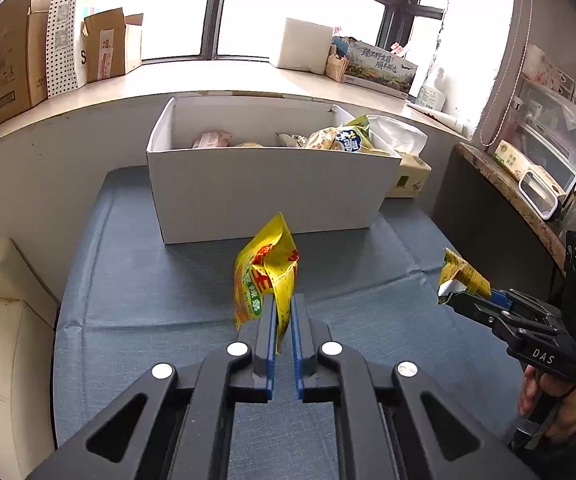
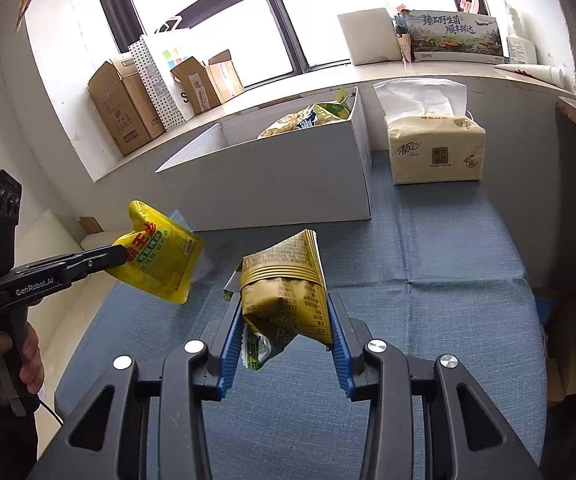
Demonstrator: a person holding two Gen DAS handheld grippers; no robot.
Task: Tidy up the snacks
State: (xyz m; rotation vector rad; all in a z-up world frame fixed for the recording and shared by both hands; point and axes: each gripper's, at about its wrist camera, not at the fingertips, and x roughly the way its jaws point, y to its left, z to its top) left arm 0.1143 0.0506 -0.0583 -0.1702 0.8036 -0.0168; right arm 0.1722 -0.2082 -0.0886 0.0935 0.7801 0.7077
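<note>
Left hand-held gripper (image 1: 284,316) clamped on yellow snack pouch (image 1: 266,276), raised above the blue worktop (image 1: 148,280). Right hand-held gripper (image 2: 286,320) pinching gold snack packet (image 2: 288,292), near the white box (image 2: 288,176).

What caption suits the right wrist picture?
Right gripper clamps an olive snack bag before a white box.

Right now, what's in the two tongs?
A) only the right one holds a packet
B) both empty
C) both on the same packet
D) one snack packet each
D: the left tongs pinch a bright yellow packet, and the right tongs clamp a separate gold packet, both off the cloth.
</note>
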